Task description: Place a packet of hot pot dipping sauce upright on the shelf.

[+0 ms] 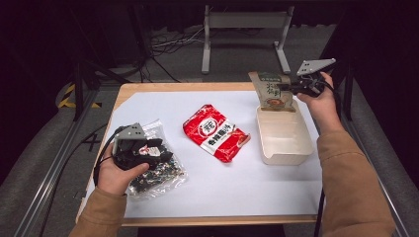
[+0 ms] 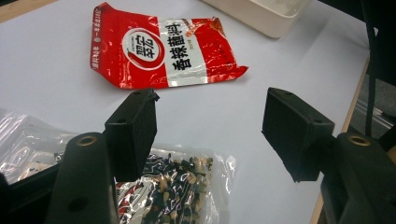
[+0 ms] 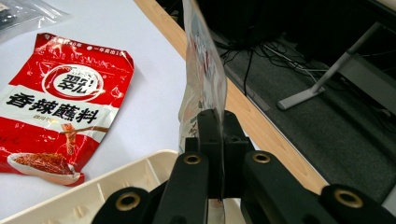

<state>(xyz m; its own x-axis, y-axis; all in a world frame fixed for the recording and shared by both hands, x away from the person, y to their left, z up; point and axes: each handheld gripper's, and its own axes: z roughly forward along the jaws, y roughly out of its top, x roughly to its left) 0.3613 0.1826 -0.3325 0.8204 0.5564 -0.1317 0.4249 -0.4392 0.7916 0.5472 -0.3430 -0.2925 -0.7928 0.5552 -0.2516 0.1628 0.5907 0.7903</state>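
Observation:
My right gripper point(image 1: 291, 89) point(image 3: 218, 122) is shut on the edge of a green-and-tan packet point(image 1: 272, 91) point(image 3: 203, 79), which hangs upright over the far end of a cream plastic tray point(image 1: 284, 148) point(image 3: 84, 198). A red seasoning packet point(image 1: 215, 132) point(image 2: 161, 46) point(image 3: 58, 107) lies flat at the middle of the white sheet. At the left, a clear bag of dark dried bits point(image 1: 158, 170) point(image 2: 180, 191) lies under my left gripper point(image 1: 159, 152) point(image 2: 212, 133), whose jaws stand open just above it with nothing between them.
The white sheet point(image 1: 237, 187) covers a wooden table point(image 1: 148, 89). A grey metal stand point(image 1: 244, 29) and cables lie on the floor beyond the far edge. Metal rails run along both sides of the table.

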